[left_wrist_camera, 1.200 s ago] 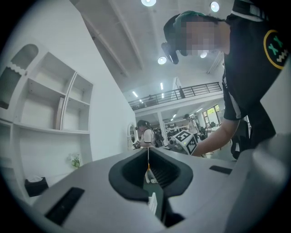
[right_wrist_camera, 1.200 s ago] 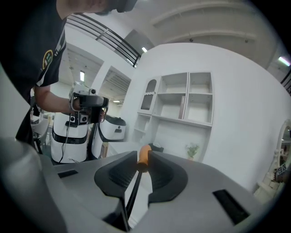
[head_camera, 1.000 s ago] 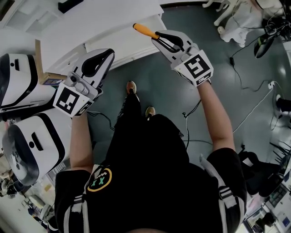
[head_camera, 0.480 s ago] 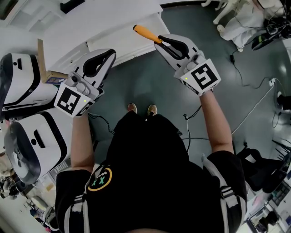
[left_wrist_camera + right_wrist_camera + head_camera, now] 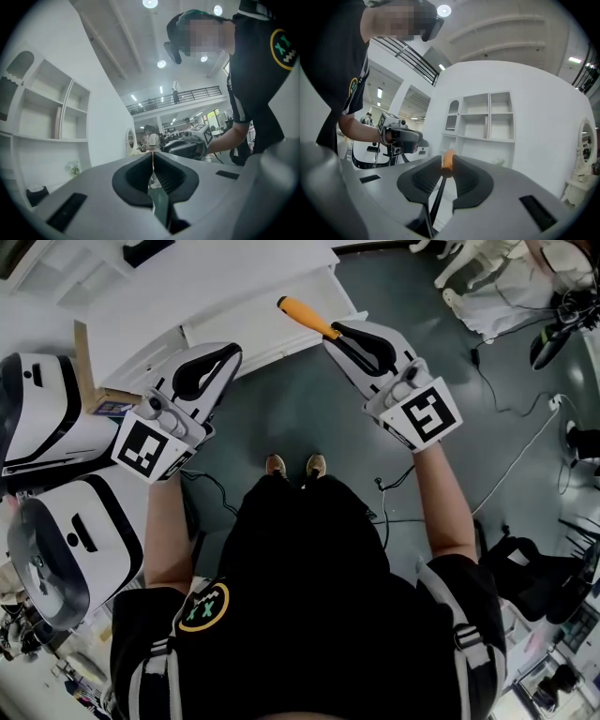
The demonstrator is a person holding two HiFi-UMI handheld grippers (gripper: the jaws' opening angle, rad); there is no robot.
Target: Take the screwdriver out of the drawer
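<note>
- The screwdriver [image 5: 304,314] is out in the air in the right gripper [image 5: 336,332]. In the head view its orange handle sits over the near edge of the white cabinet [image 5: 246,298].
- Its long axis runs along the gripper's own line, roughly level. The orange handle pokes out past the jaw tips toward the far left, and the thin black shaft runs back between the jaws toward the hand.
- Right fingers [image 5: 465,174] are open only a crack, pinching the screwdriver right where handle meets shaft.
- The left gripper [image 5: 227,353] has its fingers [image 5: 136,169] pressed together with nothing between them, and it hangs over the dark floor [image 5: 300,418] just near the cabinet.
- Only the right gripper view shows the black shaft clearly. It also catches the left gripper off to the left, plus a white shelf unit [image 5: 487,117] behind.
- The left gripper view doesn't show the screwdriver at all that I can make out, just the right gripper far off.
- Only the head view shows the white-and-black machines [image 5: 47,418] on the left and the cables on the floor.
</note>
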